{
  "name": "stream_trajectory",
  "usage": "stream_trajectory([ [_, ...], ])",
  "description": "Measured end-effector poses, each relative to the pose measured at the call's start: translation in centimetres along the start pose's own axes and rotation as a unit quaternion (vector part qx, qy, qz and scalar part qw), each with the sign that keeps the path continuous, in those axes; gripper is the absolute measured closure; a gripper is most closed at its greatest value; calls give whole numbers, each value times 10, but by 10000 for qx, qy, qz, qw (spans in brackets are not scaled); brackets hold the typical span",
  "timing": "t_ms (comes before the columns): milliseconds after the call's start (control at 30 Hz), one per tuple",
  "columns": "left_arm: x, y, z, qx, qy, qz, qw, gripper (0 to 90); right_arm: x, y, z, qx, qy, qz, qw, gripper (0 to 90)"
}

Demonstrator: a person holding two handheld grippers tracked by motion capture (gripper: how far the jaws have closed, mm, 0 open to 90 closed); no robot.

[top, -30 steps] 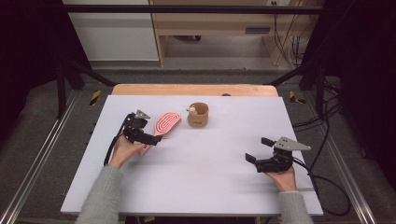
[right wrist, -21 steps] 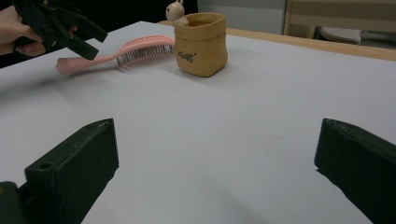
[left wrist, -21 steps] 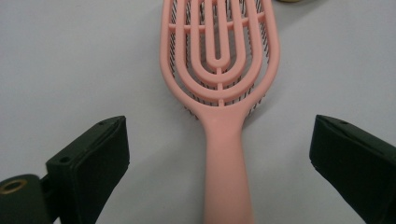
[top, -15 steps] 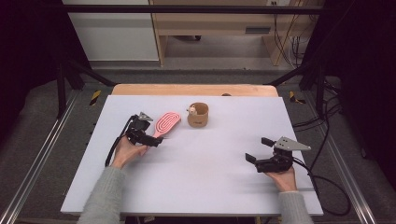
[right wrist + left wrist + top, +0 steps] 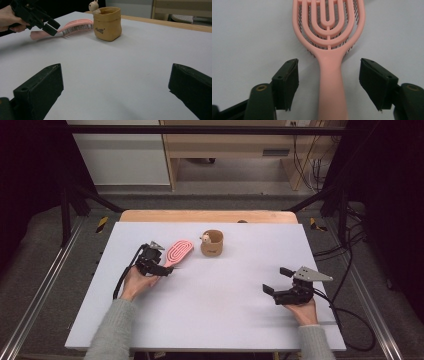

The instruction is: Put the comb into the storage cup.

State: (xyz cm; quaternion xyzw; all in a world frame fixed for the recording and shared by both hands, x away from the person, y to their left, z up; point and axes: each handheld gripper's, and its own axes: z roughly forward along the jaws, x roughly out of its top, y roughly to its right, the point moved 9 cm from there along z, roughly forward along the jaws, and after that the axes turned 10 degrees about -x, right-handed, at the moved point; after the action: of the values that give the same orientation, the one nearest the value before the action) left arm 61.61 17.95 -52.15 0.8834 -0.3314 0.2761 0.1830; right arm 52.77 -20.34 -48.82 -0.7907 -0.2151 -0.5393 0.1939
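Pink hairbrush (image 5: 329, 82) handle between closing left claw (image 5: 329, 82) jaws, untouched, right claw (image 5: 278, 280) gaping.

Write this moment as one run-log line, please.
left gripper: jaws closing around pink hairbrush handle, pads not yet touching | right gripper: open, nothing between | tan pot: upright

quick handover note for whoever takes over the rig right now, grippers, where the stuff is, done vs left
Left gripper: jaws have just been closing around the pink hairbrush handle, gaps on both sides, not gripping.
Right gripper: open, holding nothing, resting at the table's right.
Hairbrush lies bristles down, left of the tan cup with a small rabbit figure on its rim.
Done: left gripper lined up on the handle.
Left: probably close, then lift the brush.
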Motion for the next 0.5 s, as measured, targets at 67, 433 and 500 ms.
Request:
stream_trajectory([
  [67, 0, 0, 0, 2, -1, -12, 10000, 353, 0, 0, 0, -8, 6, -1, 10000, 4],
  [433, -4, -1, 3, -101, -65, -118, 9999, 486, 0, 0, 0, -12, 8, -1, 10000, 4],
  [500, -4, -1, 4, -105, -78, -114, 9998, 504, 0, 0, 0, -11, 10, 3, 10000, 4],
])
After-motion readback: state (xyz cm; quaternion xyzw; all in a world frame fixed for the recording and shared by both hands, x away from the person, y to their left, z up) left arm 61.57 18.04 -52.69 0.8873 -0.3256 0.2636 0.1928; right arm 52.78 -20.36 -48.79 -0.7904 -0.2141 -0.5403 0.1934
